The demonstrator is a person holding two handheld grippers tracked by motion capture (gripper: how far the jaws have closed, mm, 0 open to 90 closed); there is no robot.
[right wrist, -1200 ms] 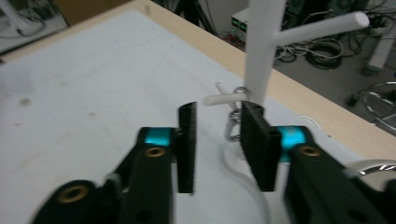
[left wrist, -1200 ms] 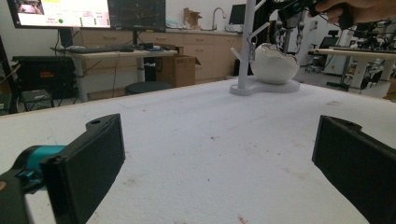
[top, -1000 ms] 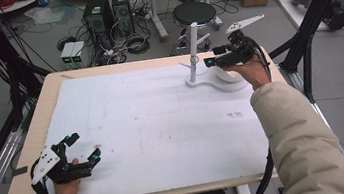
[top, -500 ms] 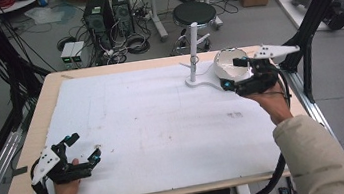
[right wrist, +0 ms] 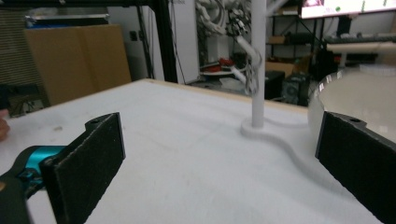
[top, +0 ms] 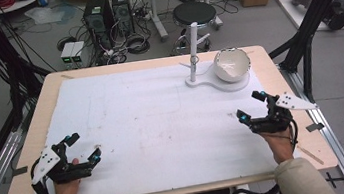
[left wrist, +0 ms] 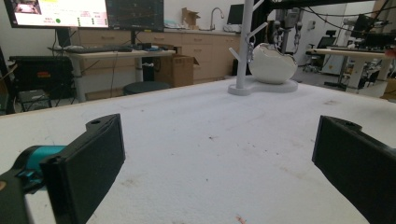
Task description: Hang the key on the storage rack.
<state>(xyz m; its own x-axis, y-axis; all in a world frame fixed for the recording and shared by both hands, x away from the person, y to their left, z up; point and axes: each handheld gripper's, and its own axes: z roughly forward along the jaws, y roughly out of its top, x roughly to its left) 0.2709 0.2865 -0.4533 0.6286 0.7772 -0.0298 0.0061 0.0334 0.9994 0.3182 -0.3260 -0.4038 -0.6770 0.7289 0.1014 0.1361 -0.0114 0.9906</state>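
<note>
While the white bowl [top: 231, 64] sat tilted on the round end of the white stand base [top: 218, 82] in the upper right of the high view, both grippers lay low over the table [top: 153, 124] near the bottom of the frame, well apart from it. The right gripper [top: 251, 105] sat at the lower right of that view, held by the right hand [top: 279, 138], its 2 jaws spread wide with nothing between them; the jaws had just been opening. In the right gripper view those 2 black jaws rose at the left and right edges with bare white table surface between them, the bowl [right wrist: 355, 100] showed large at the right edge behind the right jaw, and the stand's upright white post [right wrist: 258, 65] stood near the centre with a small metal ring hanging from one of its side pegs. The left gripper [top: 85, 147] rested at the lower left of the high view in the left hand [top: 65, 184], its jaws likewise parted and holding nothing. In the left gripper view its 2 jaws framed the stained white table cover, and the bowl [left wrist: 272, 64] appeared in the upper right of the frame, leaning on the base just beside the post [left wrist: 243, 46]. A black stool [top: 194, 13] stood on the floor beyond the far edge of the table, behind the post.
</note>
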